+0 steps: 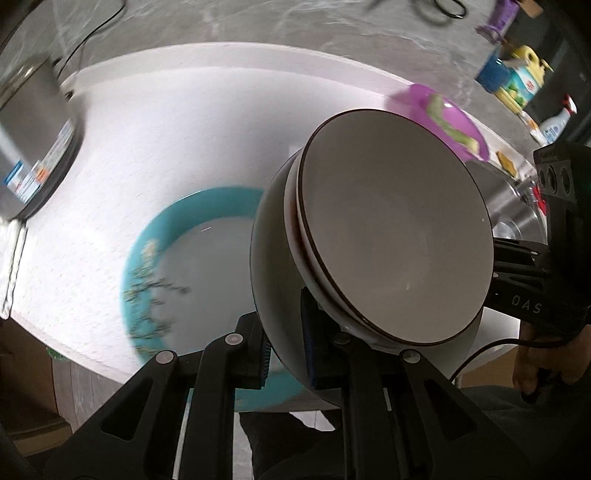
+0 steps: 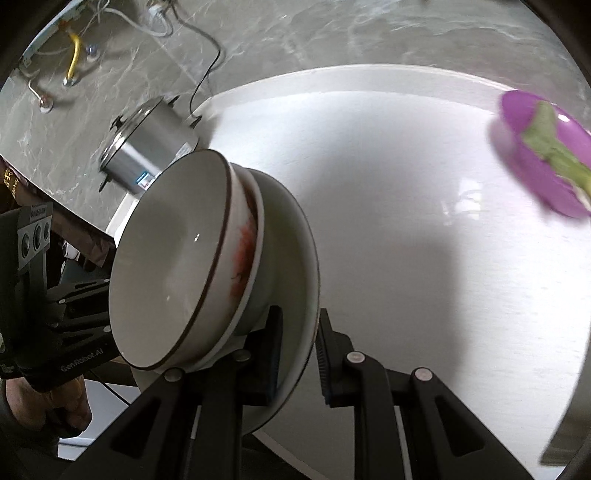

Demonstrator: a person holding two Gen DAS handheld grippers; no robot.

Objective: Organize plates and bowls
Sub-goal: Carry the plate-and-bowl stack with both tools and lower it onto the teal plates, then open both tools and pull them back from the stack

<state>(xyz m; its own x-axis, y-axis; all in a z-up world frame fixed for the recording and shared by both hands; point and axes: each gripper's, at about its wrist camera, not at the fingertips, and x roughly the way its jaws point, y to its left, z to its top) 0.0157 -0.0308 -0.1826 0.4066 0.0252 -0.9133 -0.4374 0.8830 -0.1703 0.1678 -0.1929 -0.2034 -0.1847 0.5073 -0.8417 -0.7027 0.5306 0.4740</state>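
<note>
A stack of dishes hangs in the air above the white table [image 1: 155,147]: a white plate [image 1: 277,288] with two brown-rimmed white bowls [image 1: 395,229] nested on it, tilted. My left gripper [image 1: 284,354] is shut on the plate's rim from one side. My right gripper [image 2: 297,354] is shut on the same plate [image 2: 295,258] from the opposite side, with the bowls [image 2: 170,258] on it. A teal-rimmed plate [image 1: 192,266] lies on the table below. A purple bowl [image 1: 450,122] with a green item sits at the far right and also shows in the right wrist view [image 2: 543,155].
A steel pot [image 1: 33,147] stands at the table's left edge, seen too in the right wrist view [image 2: 147,147]. Cables [image 2: 177,22] lie on the grey marble floor. Bottles and coloured containers [image 1: 513,77] sit at the far right, near a metal sink [image 1: 509,206].
</note>
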